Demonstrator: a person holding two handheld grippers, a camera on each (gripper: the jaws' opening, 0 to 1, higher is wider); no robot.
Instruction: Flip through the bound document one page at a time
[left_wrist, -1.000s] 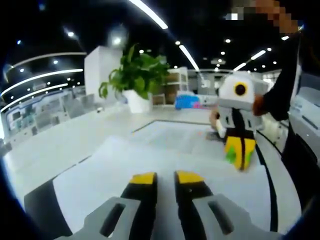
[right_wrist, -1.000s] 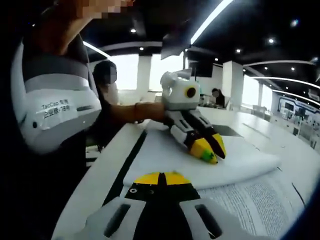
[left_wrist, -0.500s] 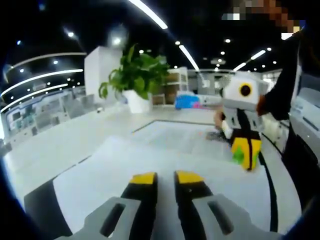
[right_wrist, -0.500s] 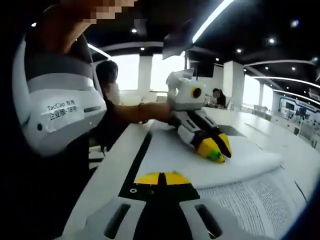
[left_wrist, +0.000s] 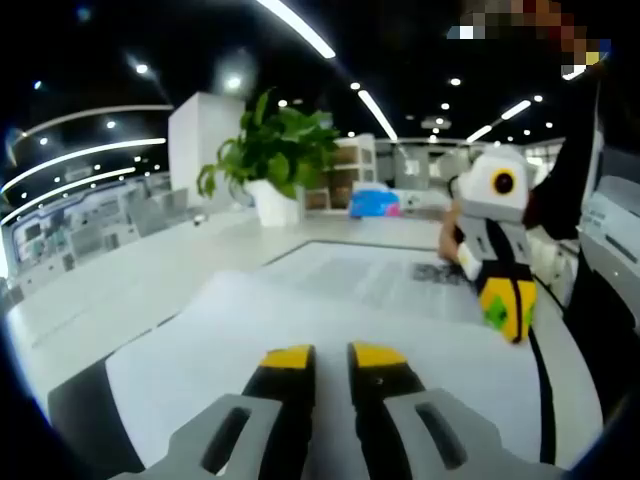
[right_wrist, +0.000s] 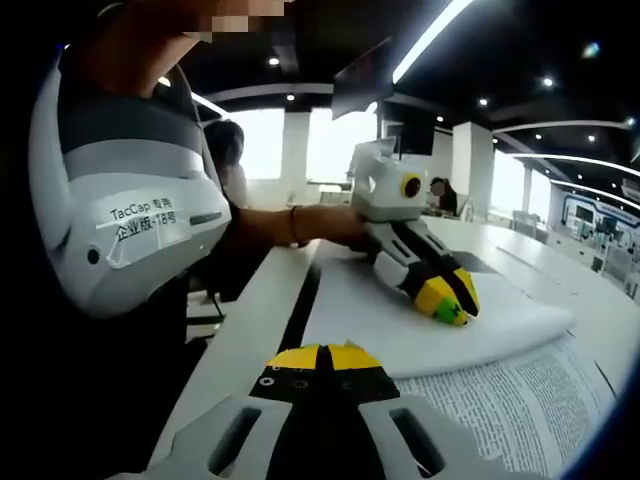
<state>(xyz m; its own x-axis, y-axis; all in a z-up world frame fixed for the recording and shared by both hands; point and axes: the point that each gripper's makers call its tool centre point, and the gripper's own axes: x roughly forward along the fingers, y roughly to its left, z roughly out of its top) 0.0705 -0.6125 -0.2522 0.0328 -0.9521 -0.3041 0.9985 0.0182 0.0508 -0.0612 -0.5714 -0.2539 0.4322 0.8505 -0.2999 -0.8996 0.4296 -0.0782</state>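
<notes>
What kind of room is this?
Probably a big open office: long ceiling lights, a long white table with a potted plant, and rows of desks behind.

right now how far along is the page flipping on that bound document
Done: the white bound document lies open, with a bowed sheaf of turned pages beside the printed text page. In hand: the left claw, jaws narrowly apart, rests on that sheaf; the right claw is shut near the printed page, gripping nothing. Left: that page lies flat, not yet lifted. How many remain cannot be judged.
</notes>
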